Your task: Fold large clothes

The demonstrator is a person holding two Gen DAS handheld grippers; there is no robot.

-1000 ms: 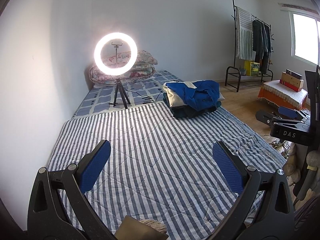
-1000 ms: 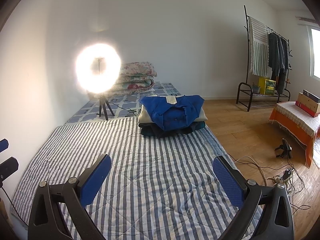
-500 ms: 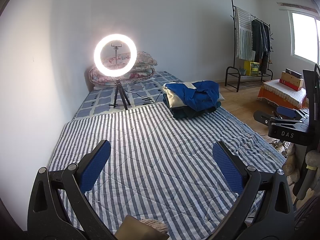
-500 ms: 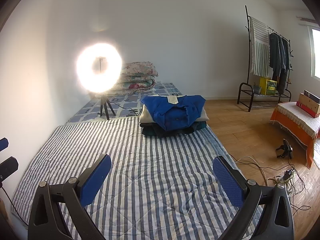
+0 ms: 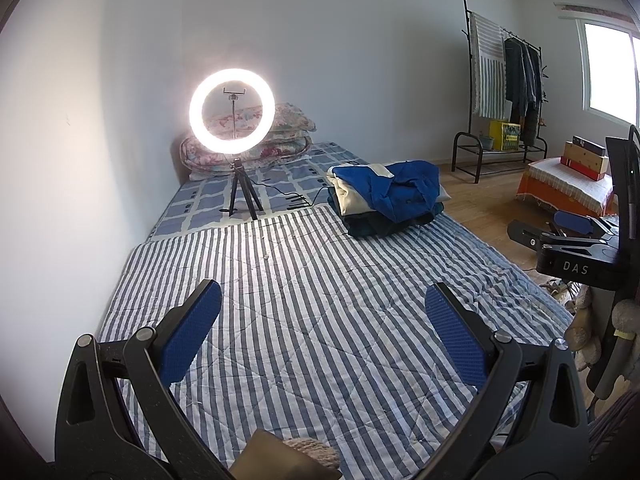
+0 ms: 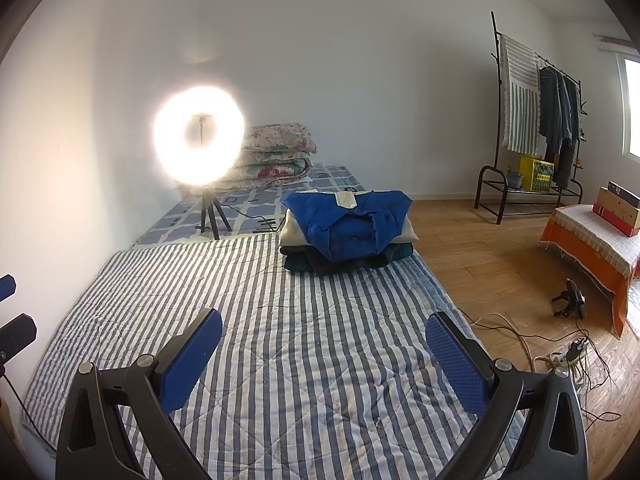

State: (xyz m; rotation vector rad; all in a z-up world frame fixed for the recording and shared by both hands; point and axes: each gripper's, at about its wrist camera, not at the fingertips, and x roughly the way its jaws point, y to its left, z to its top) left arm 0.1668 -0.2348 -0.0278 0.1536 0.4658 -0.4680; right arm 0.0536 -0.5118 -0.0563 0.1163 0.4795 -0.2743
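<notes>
A stack of folded clothes (image 5: 386,200) (image 6: 347,232) rests at the far end of the blue-and-white striped quilt (image 5: 312,304) (image 6: 288,320); a blue jacket lies on top, with cream and dark green garments under it. My left gripper (image 5: 322,316) hovers open above the near part of the quilt, nothing between its blue pads. My right gripper (image 6: 322,344) is also open and empty, well short of the stack. The right gripper's side (image 5: 568,248) shows at the right edge of the left wrist view.
A lit ring light on a tripod (image 5: 233,120) (image 6: 200,136) stands behind the quilt, before folded floral bedding (image 5: 280,136). A clothes rack (image 6: 536,120), an orange-covered bench with boxes (image 6: 600,236) and floor cables with a power strip (image 6: 568,356) are at right.
Both views have shifted very slightly; the right gripper's side has edged a little leftward in the left wrist view. Both grippers stay open and empty.
</notes>
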